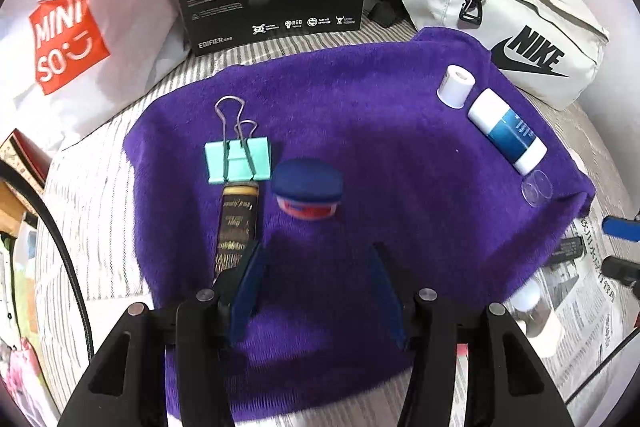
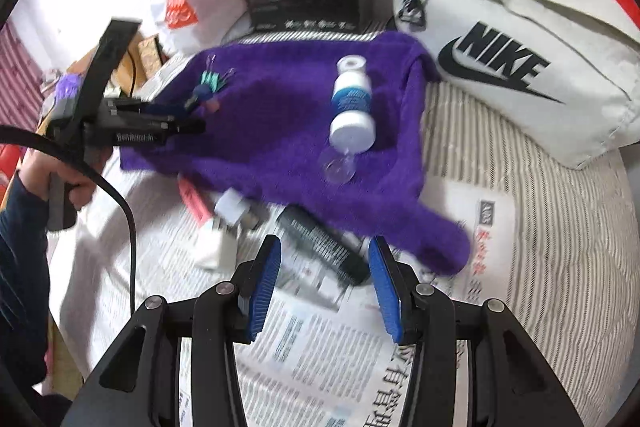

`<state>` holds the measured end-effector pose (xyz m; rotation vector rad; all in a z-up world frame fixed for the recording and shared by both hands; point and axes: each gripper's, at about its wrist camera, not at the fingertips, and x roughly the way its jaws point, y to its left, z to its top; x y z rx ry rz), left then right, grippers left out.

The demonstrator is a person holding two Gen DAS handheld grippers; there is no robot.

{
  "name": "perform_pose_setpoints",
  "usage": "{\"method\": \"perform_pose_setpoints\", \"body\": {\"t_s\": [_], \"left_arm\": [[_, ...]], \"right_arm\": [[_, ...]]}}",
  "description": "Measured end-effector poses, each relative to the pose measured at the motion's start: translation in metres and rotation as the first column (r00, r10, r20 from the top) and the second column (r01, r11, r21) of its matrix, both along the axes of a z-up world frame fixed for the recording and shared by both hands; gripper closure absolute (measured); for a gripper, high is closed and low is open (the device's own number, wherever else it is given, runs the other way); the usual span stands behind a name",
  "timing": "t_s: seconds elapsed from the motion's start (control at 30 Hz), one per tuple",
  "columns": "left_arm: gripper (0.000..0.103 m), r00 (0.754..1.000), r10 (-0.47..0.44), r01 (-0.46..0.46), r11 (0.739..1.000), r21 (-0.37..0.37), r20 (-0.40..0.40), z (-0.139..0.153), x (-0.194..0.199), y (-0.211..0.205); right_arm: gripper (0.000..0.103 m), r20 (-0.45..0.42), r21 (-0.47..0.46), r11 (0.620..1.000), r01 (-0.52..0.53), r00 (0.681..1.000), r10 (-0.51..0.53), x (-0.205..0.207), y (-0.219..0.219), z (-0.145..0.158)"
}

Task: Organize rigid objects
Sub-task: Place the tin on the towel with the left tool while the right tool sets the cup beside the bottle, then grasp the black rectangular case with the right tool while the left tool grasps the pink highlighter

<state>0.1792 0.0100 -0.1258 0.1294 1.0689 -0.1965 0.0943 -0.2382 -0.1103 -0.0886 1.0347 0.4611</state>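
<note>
Six things already lie on my purple towel (image 1: 360,131). Going left to right across the left wrist view: the green binder clip (image 1: 237,159) and the dark gold-printed tube (image 1: 236,223) left of centre, the blue-capped jar (image 1: 308,189) at centre, then the white roll (image 1: 456,85), blue-banded bottle (image 1: 507,131) and clear cap (image 1: 537,187) at the right edge. My left gripper (image 1: 316,287) stands spread and empty just below the jar. On the newspaper (image 2: 320,347) in the lower centre of the right wrist view, a pink stick (image 2: 194,203), a white adapter (image 2: 231,211) and a black tube (image 2: 324,247) look still unsorted. My right gripper (image 2: 324,291) hangs spread over the black tube, not gripping it.
</note>
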Motion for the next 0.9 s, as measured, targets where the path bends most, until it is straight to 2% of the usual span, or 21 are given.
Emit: {"method": "perform_pose_setpoints", "body": {"t_s": [0.33, 0.43, 0.53, 0.67, 0.77, 0.9], "left_arm": [[0.052, 0.999, 0.016, -0.015, 1.0, -0.019, 0.033, 0.027, -0.044, 0.005], [0.051, 0.999, 0.011, -0.009, 0.999, -0.034, 0.036, 0.031, -0.06, 0.006], [0.051, 0.999, 0.013, -0.012, 0.999, -0.034, 0.03, 0.03, -0.07, 0.006], [0.051, 1.0, 0.017, -0.017, 0.999, -0.031, 0.013, 0.025, -0.082, 0.005], [0.051, 1.0, 0.017, -0.016, 0.998, -0.061, 0.013, 0.026, -0.094, 0.006], [0.051, 1.0, 0.012, -0.011, 0.997, -0.077, 0.009, 0.026, -0.103, 0.006]], "right_arm": [[0.057, -0.005, -0.122, 0.988, -0.09, 0.996, 0.09, 0.018, 0.016, -0.034], [0.057, 0.0, -0.122, 0.986, -0.116, 0.993, 0.117, 0.02, 0.021, -0.039], [0.065, 0.012, -0.118, 0.985, -0.129, 0.991, 0.131, 0.015, 0.024, -0.038], [0.077, -0.03, -0.072, 0.987, -0.143, 0.989, 0.141, 0.0, 0.024, -0.036], [0.078, -0.047, -0.048, 0.985, -0.167, 0.985, 0.165, -0.011, 0.027, -0.035], [0.078, -0.036, -0.043, 0.987, -0.153, 0.988, 0.152, -0.007, 0.03, -0.035]]}}
